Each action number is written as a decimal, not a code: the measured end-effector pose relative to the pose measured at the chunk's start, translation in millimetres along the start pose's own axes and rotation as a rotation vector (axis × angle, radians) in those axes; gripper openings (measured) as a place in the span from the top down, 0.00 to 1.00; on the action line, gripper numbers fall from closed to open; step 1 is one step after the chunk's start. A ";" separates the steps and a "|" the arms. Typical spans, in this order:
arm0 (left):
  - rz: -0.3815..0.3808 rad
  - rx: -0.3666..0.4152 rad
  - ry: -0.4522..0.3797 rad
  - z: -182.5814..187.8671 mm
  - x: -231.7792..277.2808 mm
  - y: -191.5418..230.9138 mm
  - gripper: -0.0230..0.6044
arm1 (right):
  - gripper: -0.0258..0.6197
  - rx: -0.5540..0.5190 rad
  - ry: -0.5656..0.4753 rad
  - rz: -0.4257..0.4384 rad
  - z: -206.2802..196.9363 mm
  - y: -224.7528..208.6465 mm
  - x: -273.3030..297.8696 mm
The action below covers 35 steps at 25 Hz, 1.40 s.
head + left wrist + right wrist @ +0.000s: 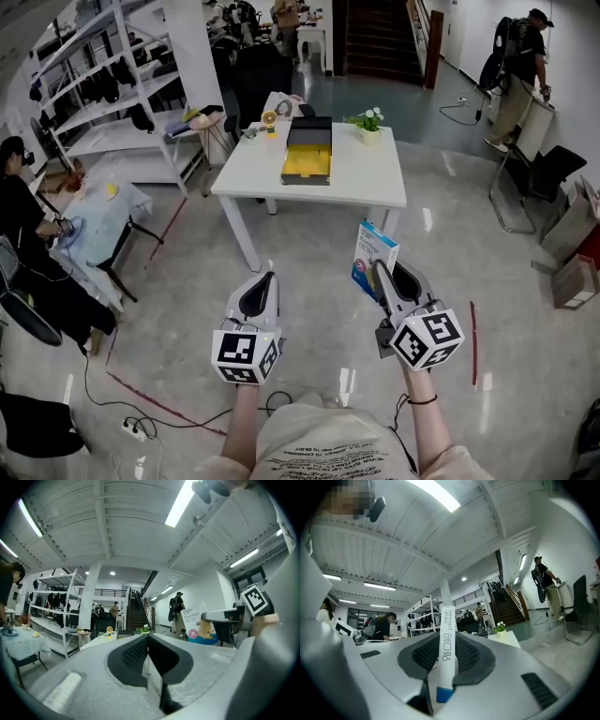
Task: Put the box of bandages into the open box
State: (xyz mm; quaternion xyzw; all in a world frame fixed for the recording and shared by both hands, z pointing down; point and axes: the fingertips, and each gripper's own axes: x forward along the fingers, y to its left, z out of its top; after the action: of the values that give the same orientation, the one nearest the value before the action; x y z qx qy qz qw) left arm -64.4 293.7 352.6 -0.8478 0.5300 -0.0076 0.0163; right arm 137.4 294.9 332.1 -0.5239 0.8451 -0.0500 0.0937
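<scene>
The bandage box (373, 249) has its lower corner hidden behind the right tongs (381, 276). The tongs' own camera shows only its narrow edge. Far ahead of those tongs on the bench (375, 178), the small things (269, 123) beyond the open box (307, 161) are too small to name.

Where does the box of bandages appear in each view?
Head view: box of bandages, lower centre-right, held by the right claw.
Left gripper view: the box, right side, mid-height.
Right gripper view: the box, edge-on between the claw's jaws, centre.
Shared landmark: the potted plant on the white table.
</scene>
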 end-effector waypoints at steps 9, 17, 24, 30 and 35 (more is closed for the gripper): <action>0.023 -0.023 0.025 -7.0 27.1 12.4 0.93 | 0.82 0.028 0.021 0.017 -6.5 -15.1 26.8; 0.031 -0.050 0.058 -21.3 84.3 40.5 0.93 | 0.82 0.054 0.044 0.022 -17.8 -48.4 82.5; 0.027 -0.077 0.100 -35.8 157.7 88.9 0.93 | 0.82 0.088 0.084 -0.004 -31.9 -80.8 162.7; 0.018 -0.083 0.128 -44.8 210.4 136.8 0.93 | 0.82 0.113 0.092 -0.012 -42.1 -97.2 232.0; 0.001 -0.091 0.126 -49.6 253.3 169.3 0.93 | 0.82 0.114 0.099 -0.035 -46.5 -112.6 275.0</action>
State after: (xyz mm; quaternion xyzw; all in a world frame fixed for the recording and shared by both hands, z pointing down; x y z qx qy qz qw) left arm -107.1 -9.1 395.0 -0.8453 0.5302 -0.0368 -0.0559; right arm 106.9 -2.1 369.0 -0.5291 0.8354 -0.1252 0.0806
